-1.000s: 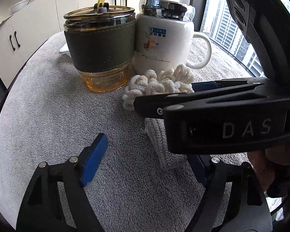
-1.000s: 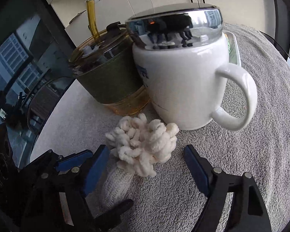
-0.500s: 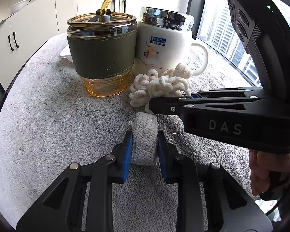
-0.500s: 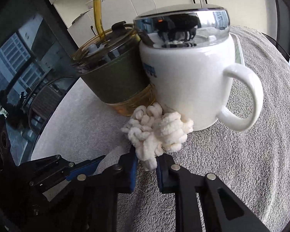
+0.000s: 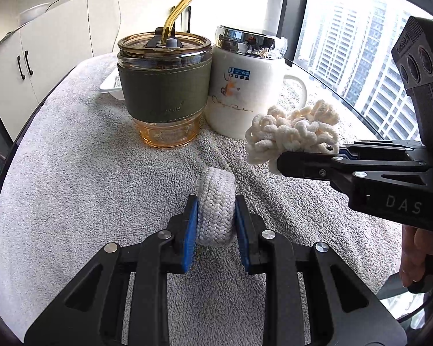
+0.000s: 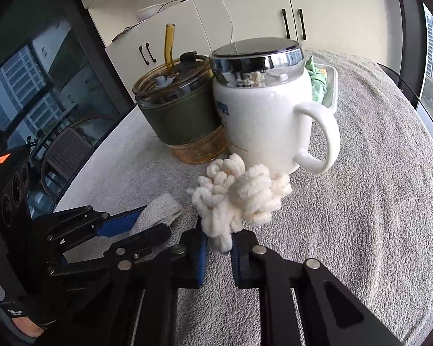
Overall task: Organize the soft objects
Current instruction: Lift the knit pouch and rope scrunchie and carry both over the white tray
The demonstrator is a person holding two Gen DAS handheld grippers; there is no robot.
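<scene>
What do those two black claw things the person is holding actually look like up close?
Both the left gripper and right gripper are matte black skeletal frames with triangular cut-outs, silver rivets and blue rubber pads on the fingers. The right one has "DAS" lettering and round camera lenses on its housing.

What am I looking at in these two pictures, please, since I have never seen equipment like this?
There is no robot here: a person holds a black two-finger tool in each hand, each with a fisheye camera looking along its fingers. The left camera shows the left tool shut on a white braided rope piece. The right camera shows the right tool shut on a fluffy cream yarn bundle. Behind them, on a grey towel, stand an amber glass cup with a green sleeve and a lidded white mug.
</scene>
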